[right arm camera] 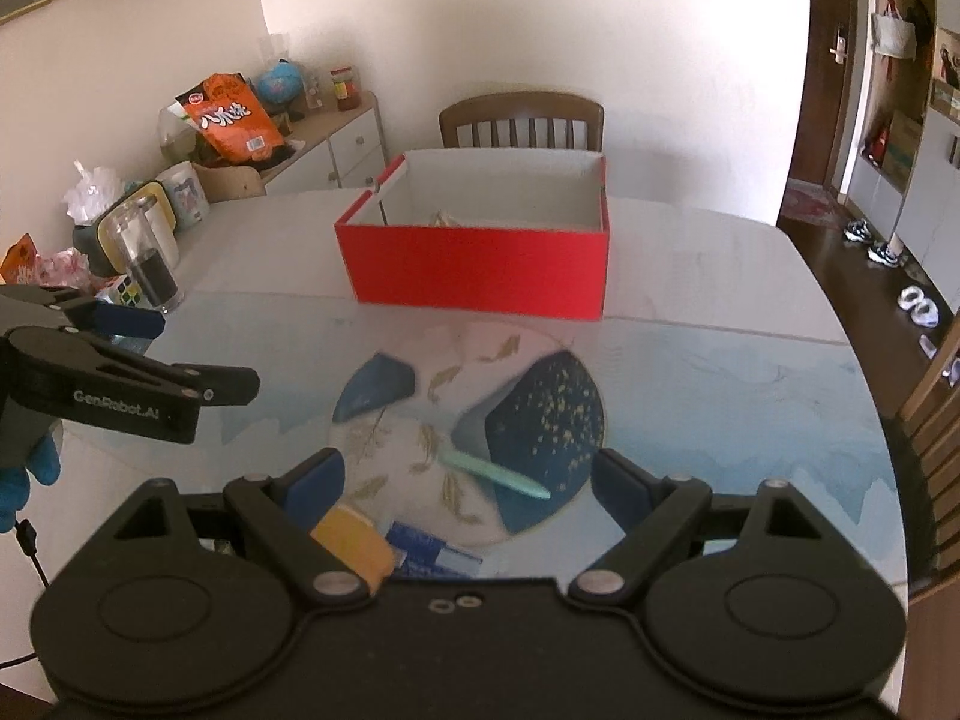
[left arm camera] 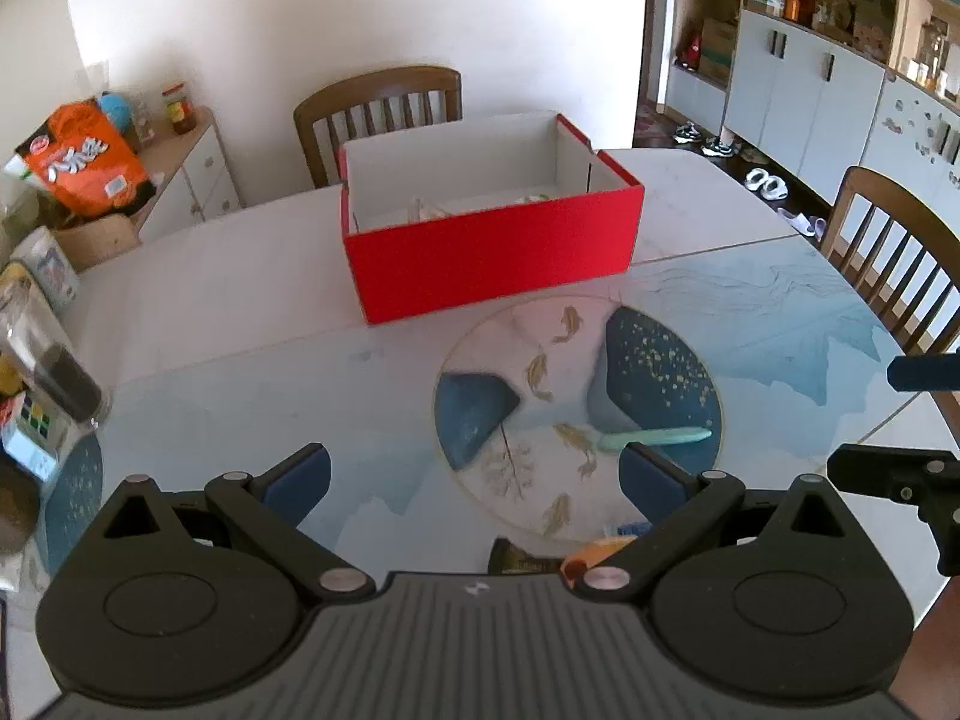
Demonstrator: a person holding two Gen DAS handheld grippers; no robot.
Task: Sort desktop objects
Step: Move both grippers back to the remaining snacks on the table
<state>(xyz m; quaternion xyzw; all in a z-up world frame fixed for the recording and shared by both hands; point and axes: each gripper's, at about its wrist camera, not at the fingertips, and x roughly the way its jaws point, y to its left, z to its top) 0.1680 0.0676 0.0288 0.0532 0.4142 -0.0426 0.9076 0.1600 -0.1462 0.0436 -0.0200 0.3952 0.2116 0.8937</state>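
A red open-topped box (left arm camera: 492, 252) (right arm camera: 480, 264) stands mid-table with a few pale items inside. A teal pen (left arm camera: 657, 437) (right arm camera: 495, 471) lies on the round fish-patterned mat (left arm camera: 540, 360) (right arm camera: 432, 384). My left gripper (left arm camera: 474, 480) (right arm camera: 180, 354) hovers open over the mat's near side, nothing between its fingers. My right gripper (right arm camera: 469, 486) (left arm camera: 894, 420) is also open and empty, the pen lying just ahead of it. An orange-yellow object (right arm camera: 354, 546) (left arm camera: 600, 552) and a blue packet (right arm camera: 432, 552) lie at the near edge, partly hidden by the gripper bodies.
A clear grinder jar (right arm camera: 150, 252), a puzzle cube (right arm camera: 129, 291) and bags crowd the table's left side. Wooden chairs stand behind the box (left arm camera: 378, 108) and at the right (left arm camera: 888, 252). A side cabinet (right arm camera: 336, 144) holds an orange snack bag. A blue-gloved hand (right arm camera: 30, 474) holds the left gripper.
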